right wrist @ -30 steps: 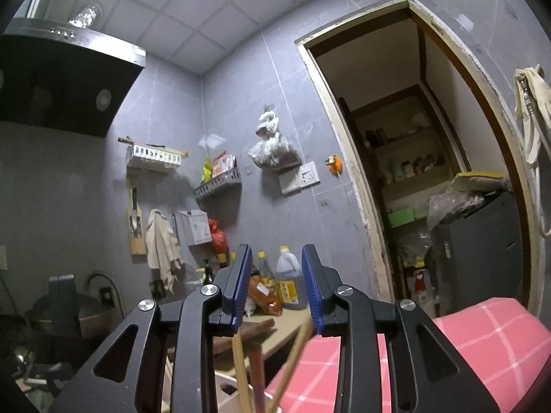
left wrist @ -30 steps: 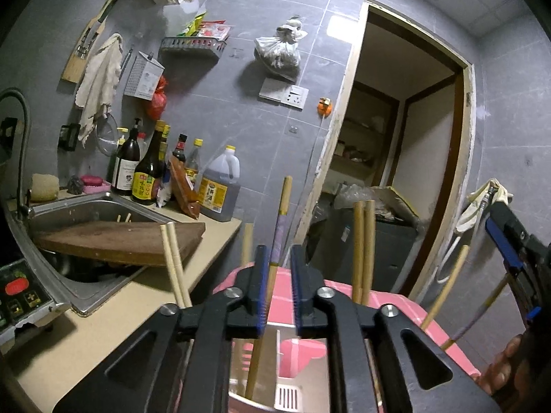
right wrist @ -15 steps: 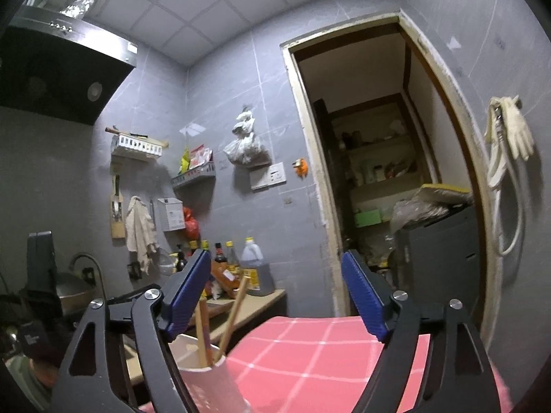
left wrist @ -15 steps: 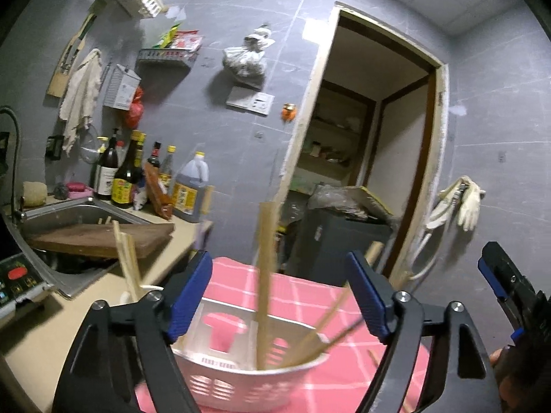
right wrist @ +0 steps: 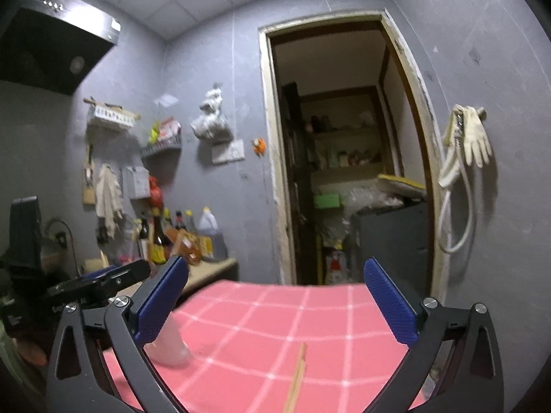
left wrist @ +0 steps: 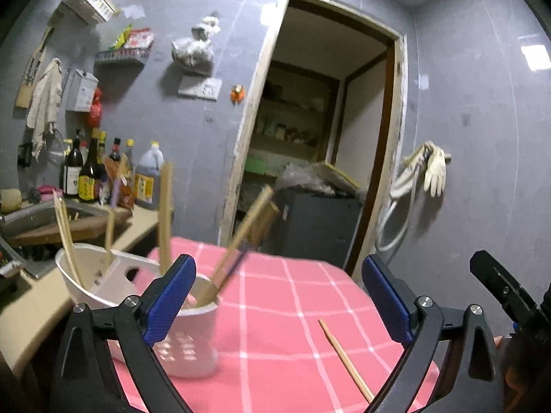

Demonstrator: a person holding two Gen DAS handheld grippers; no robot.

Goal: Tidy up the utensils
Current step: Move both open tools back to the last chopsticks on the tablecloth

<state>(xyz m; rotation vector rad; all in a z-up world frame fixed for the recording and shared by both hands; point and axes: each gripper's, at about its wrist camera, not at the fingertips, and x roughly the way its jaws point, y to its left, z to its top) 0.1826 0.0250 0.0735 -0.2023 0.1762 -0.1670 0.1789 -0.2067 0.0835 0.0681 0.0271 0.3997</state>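
On the pink checked cloth [left wrist: 275, 309] covering the worktop, I see a white utensil holder [left wrist: 193, 340] standing at the left, chopsticks [left wrist: 237, 237] leaning out of it at various tilts. A single loose chopstick [left wrist: 344, 361] lies flat on the cloth, well apart from the holder. My left claw [left wrist: 279, 303] is spread wide and grips nothing. My right claw [right wrist: 275, 306] is likewise spread wide and empty, with the loose chopstick [right wrist: 296, 375] lying on the cloth between its blue pads [right wrist: 389, 303].
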